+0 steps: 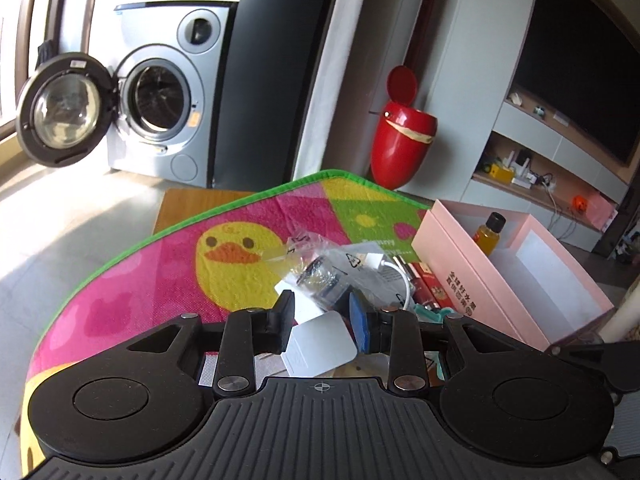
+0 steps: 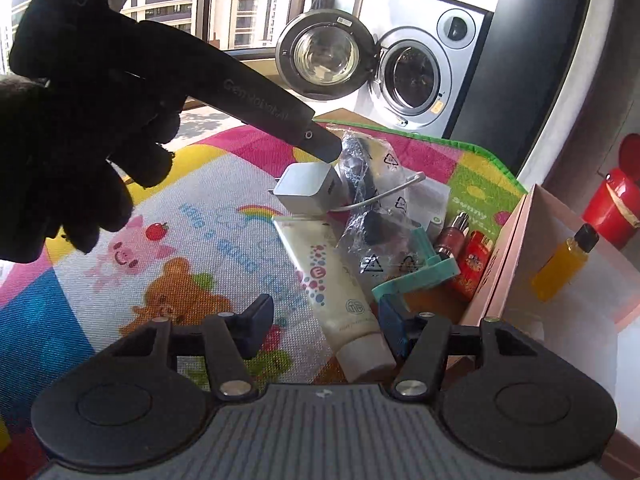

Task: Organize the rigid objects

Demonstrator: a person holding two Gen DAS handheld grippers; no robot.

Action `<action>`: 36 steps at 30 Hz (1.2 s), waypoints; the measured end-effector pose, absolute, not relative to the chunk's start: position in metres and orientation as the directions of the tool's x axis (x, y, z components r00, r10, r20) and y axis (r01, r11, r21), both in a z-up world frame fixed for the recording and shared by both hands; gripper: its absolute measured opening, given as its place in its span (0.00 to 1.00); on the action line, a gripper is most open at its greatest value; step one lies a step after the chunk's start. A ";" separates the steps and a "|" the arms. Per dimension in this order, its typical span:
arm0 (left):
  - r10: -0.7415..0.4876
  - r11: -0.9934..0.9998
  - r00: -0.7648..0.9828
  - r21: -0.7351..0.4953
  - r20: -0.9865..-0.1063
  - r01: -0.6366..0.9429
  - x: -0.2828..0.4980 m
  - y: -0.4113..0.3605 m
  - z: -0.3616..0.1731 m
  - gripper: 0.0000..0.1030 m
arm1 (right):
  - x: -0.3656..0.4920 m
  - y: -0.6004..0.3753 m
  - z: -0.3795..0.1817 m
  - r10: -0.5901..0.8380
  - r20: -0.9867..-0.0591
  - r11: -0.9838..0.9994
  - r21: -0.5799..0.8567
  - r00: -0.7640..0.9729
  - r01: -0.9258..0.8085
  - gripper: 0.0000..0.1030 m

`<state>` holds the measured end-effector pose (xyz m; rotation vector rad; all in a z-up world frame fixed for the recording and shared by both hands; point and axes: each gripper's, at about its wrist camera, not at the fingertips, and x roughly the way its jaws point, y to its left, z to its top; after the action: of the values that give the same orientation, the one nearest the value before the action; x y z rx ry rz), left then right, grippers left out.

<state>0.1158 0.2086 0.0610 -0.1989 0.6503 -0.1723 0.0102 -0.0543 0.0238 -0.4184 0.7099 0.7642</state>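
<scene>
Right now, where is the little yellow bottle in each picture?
Left wrist view: the yellow bottle stands at right of centre, inside the pink box.
Right wrist view: the yellow bottle leans at far right, inside the same box.
Shared landmark: the washing machine with its door open.

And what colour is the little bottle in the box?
Orange with a black cap, clearest from the right wrist.
</scene>
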 end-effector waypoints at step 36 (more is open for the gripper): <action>-0.180 0.974 0.639 -0.224 -0.748 0.011 -0.008 0.209 0.051 0.34 | 0.063 -0.020 0.028 0.484 -0.666 0.779 0.032 0.568 -0.626 0.58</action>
<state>-0.0077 0.2092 0.0506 -0.2067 0.8722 -0.1097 0.0632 -0.0199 0.0277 -0.2177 0.7108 0.6578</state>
